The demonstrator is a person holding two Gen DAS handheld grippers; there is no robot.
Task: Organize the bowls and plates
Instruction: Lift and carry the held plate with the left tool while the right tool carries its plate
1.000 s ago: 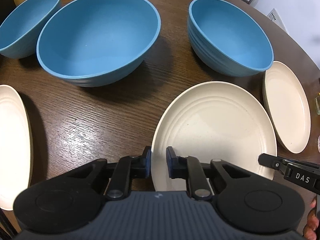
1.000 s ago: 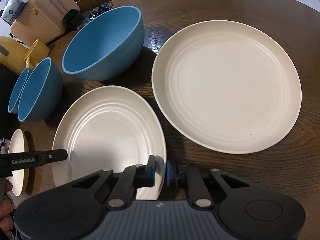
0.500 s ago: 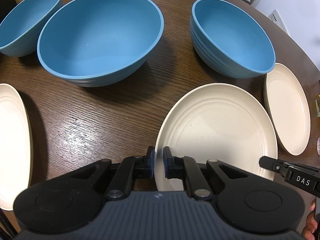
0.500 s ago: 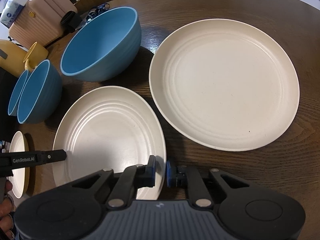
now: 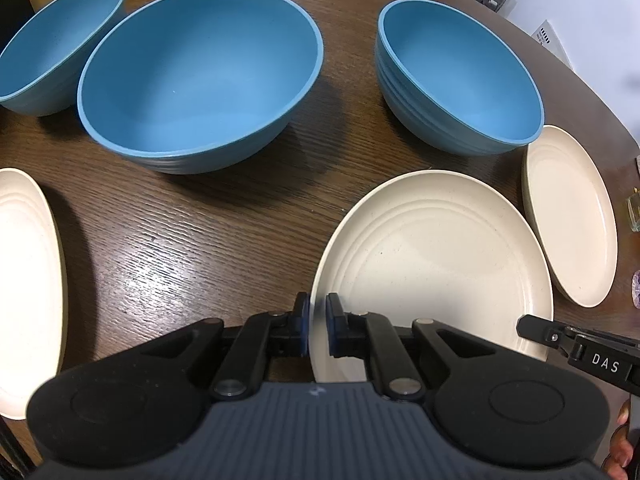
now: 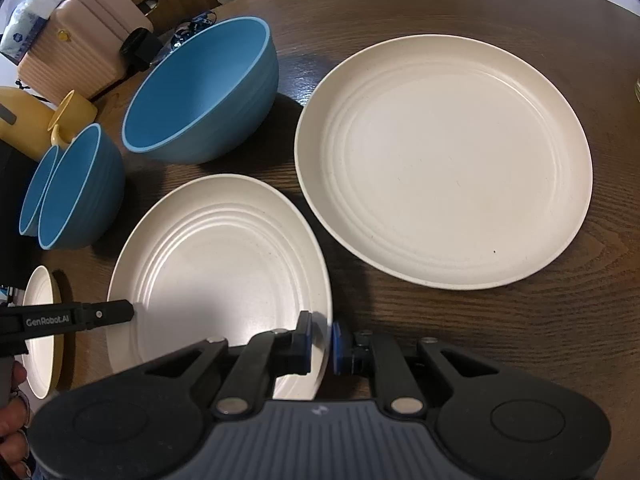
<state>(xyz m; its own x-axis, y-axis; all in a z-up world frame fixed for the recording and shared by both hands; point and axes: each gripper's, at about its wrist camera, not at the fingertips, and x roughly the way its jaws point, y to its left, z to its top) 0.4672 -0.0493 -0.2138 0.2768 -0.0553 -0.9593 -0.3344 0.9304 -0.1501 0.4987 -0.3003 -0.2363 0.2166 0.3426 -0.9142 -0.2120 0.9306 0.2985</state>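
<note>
Two grippers pinch the same cream plate (image 5: pixel 432 264) from opposite sides. My left gripper (image 5: pixel 317 330) has its blue pads closed on the plate's near-left rim, having just finished squeezing in, and my right gripper (image 6: pixel 321 342) is clamped on the rim at the plate's other side. In the right wrist view the left gripper's black finger reaches the plate's far edge, and in the left wrist view the right gripper's finger shows at the lower right.

That middle plate lies on the dark wooden desk (image 5: pixel 192 240). Just beside it, on the right in the right wrist view, sits a larger cream plate (image 6: pixel 444 160), close but apart. A smaller cream plate (image 5: pixel 28 280) lies at the left edge of the left wrist view.

Three blue bowls stand upright beyond the plates: a large bowl (image 5: pixel 200 76) in the middle, a medium bowl (image 5: pixel 456 76) to its right, just behind the plate I hold, and a small bowl (image 5: pixel 56 44) at the far left. A yellow mug (image 6: pixel 72 114) and a pink case (image 6: pixel 80 56) stand behind the bowls.
</note>
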